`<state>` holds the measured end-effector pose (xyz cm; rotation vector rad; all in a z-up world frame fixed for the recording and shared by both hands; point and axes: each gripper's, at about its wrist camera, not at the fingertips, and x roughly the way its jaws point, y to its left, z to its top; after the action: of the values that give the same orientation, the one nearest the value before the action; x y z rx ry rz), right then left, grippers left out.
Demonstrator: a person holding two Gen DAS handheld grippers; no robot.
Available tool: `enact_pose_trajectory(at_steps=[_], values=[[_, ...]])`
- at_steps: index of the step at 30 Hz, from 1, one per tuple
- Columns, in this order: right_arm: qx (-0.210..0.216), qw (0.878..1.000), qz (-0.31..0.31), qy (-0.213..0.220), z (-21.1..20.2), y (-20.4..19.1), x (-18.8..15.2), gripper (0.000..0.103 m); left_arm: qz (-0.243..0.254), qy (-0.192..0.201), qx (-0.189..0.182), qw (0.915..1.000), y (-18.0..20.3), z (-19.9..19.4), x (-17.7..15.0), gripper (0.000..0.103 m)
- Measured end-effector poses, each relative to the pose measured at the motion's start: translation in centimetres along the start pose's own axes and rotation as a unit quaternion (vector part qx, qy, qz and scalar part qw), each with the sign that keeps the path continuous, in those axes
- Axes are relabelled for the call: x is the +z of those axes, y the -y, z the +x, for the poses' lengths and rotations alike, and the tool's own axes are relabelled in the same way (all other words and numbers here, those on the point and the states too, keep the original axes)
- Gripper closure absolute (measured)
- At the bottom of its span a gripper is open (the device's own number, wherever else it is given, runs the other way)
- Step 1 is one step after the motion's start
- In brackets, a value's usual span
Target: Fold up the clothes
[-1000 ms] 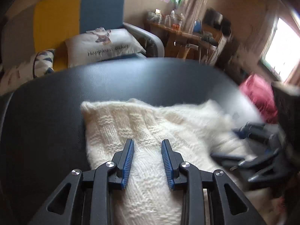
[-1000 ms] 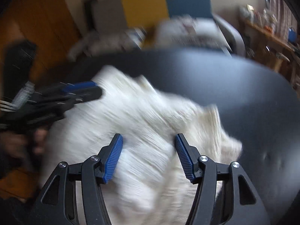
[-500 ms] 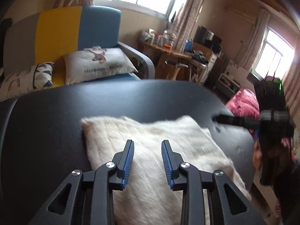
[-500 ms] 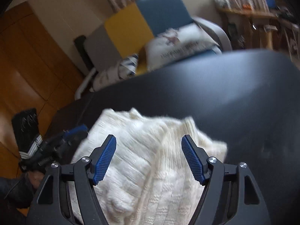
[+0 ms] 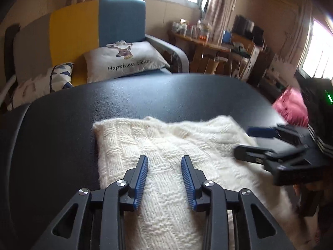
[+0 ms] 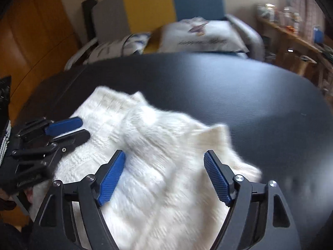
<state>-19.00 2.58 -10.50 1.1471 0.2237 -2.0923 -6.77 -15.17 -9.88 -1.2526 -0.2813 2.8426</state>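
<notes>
Knitwear lies folded on my black table (image 5: 145,104): the cream sweater (image 5: 166,145) spreads under both tools. My left gripper (image 5: 164,177) hangs above its near part, jaws part open and gripping nothing, having just widened slightly. My right gripper (image 6: 164,175) stands wide over the sweater's right edge, just been opening, also empty. Only the left view shows the lettered cushion (image 5: 124,60) sharply; the right shows wooden panelling (image 6: 31,41).

A cream-white, chunky knitted sweater (image 5: 166,152) is laid folded on the black leather-like tabletop (image 5: 145,98), near its front edge. Its far edge is seen slightly bumpy, and one corner (image 6: 218,131) is turned up a little.
</notes>
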Motion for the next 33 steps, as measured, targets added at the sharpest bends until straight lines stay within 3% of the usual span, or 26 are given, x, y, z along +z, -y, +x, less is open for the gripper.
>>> enact_pose_trajectory(at_steps=[5,9,12,16,18,22,24,27,30,33], values=[[0.054,0.997,-0.024,0.038,-7.1,-2.1,-3.4,0.023,-0.022,0.023,-0.035,0.9989,-0.2,-4.3,-2.3,0.07],[0.05,0.998,-0.028,0.04,-10.2,-3.8,-7.1,0.023,-0.005,0.035,-0.034,0.9988,0.7,-6.4,-5.2,0.07],[0.023,0.998,-0.026,0.043,-10.2,-4.7,-9.4,0.023,0.013,0.039,-0.014,0.9991,1.8,-6.7,-7.0,0.07],[-0.058,0.996,-0.058,-0.034,-5.8,-5.9,-12.2,0.023,0.08,0.036,0.032,0.9956,3.6,-5.5,-8.8,0.069],[-0.097,0.992,-0.07,-0.044,-4.5,-6.3,-13.2,0.023,0.11,0.04,0.062,0.9912,4.4,-5.1,-9.5,0.069],[-0.069,0.997,-0.033,-0.031,-6.4,-5.3,-12.4,0.023,0.063,0.053,0.023,0.9963,3.3,-7.0,-8.5,0.069],[-0.061,0.998,-0.027,0.001,-8.5,-5.2,-11.4,0.023,0.035,0.062,-0.001,0.9975,2.6,-8.3,-7.9,0.069],[-0.028,0.997,-0.026,0.071,-11.3,-5.9,-9.4,0.023,0.039,0.079,-0.025,0.9958,3.3,-9.8,-8.0,0.069],[-0.079,0.99,-0.074,0.091,-10.6,-8.1,-6.9,0.023,0.055,0.052,-0.031,0.9967,4.4,-8.9,-9.2,0.069],[-0.126,0.986,-0.106,0.035,-5.9,-8.5,-5.7,0.023,0.055,-0.017,-0.024,0.998,4.1,-5.3,-11.3,0.069]])
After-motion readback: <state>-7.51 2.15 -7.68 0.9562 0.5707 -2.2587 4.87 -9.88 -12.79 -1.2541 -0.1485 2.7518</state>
